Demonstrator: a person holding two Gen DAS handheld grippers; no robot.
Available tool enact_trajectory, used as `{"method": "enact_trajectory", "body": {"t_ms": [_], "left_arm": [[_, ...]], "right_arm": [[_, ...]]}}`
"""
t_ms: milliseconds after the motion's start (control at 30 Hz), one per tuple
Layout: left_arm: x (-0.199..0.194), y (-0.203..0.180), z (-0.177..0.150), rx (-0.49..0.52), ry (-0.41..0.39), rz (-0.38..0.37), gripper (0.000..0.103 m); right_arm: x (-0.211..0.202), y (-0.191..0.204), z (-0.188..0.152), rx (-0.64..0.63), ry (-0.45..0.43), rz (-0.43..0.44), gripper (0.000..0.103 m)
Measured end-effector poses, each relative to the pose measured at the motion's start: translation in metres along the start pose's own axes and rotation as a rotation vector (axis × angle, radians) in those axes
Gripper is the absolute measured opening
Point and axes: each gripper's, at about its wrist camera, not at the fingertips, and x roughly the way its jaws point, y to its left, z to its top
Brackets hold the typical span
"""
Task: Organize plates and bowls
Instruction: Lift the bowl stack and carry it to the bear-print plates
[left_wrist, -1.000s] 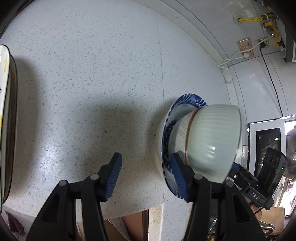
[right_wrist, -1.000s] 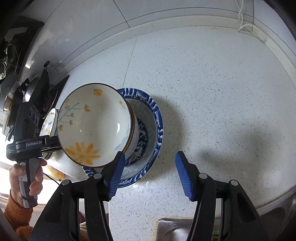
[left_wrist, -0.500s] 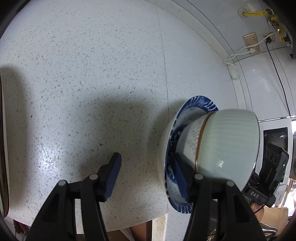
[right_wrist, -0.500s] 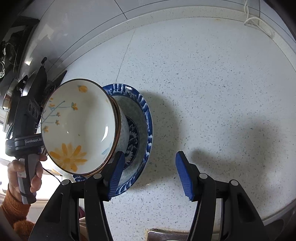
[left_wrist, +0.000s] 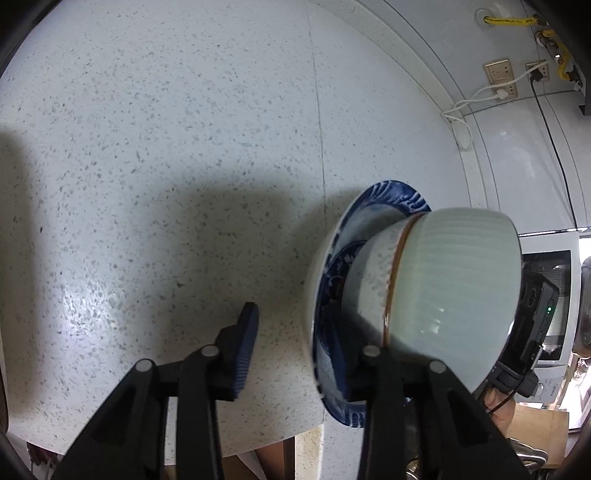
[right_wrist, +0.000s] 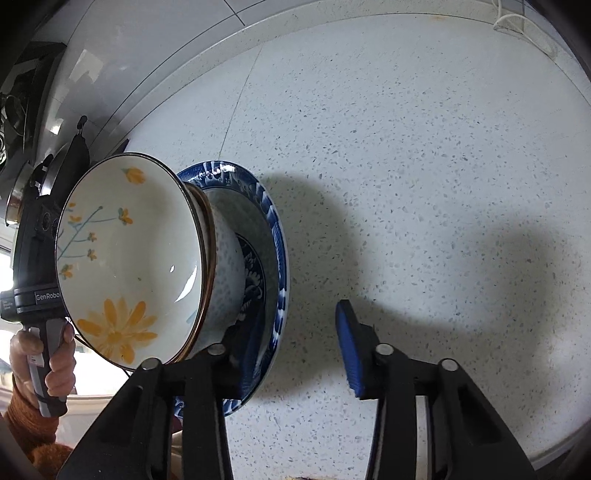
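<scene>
Left gripper (left_wrist: 291, 354): jaws apart, straddling the near edge of the plate; one blue pad sits over the bare surface, the other lies inside the plate beside the bowls. Contact with the rim cannot be told.
Surface (left_wrist: 166, 155): pale speckled stone with a seam running across it, carrying the dishes.
Plate (left_wrist: 388, 195): blue-patterned, on the surface, holding the stacked bowls.
Bowls: a pale green ribbed bowl (left_wrist: 458, 295) nests in a speckled, brown-rimmed bowl (left_wrist: 373, 273); from the right wrist view the top bowl shows orange flowers inside.
Right gripper (right_wrist: 295, 350): jaws apart, spanning the plate's edge from the other side; left pad within the plate, right pad over the surface.
Wall: sockets (left_wrist: 498, 72) and a white cable (left_wrist: 480, 96) behind the surface.
</scene>
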Motion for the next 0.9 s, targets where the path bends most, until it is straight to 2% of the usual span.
{"method": "enact_trajectory", "body": {"t_ms": [167, 233, 300, 333, 567, 900], "left_arm": [[0.005, 0.000, 0.007, 0.001, 0.009, -0.037, 0.029], [0.009, -0.002, 0.009, 0.004, 0.020, -0.054, 0.023], [0.017, -0.006, 0.009, 0.017, 0.043, -0.072, 0.011], [0.019, -0.006, 0.008, 0.020, 0.051, -0.077, 0.009], [0.024, -0.019, 0.011, 0.071, 0.045, -0.036, 0.009], [0.034, -0.032, 0.020, 0.115, 0.069, -0.027, 0.010]], "right_arm": [[0.004, 0.001, 0.003, 0.003, 0.012, 0.033, 0.025], [0.006, 0.002, 0.003, 0.011, 0.015, 0.051, 0.019], [0.009, 0.003, 0.004, 0.017, 0.017, 0.075, 0.014], [0.010, 0.005, 0.005, 0.016, 0.018, 0.079, 0.012], [0.014, 0.013, 0.004, 0.047, 0.016, 0.050, 0.011], [0.013, 0.023, 0.001, 0.076, -0.021, 0.007, 0.011]]}}
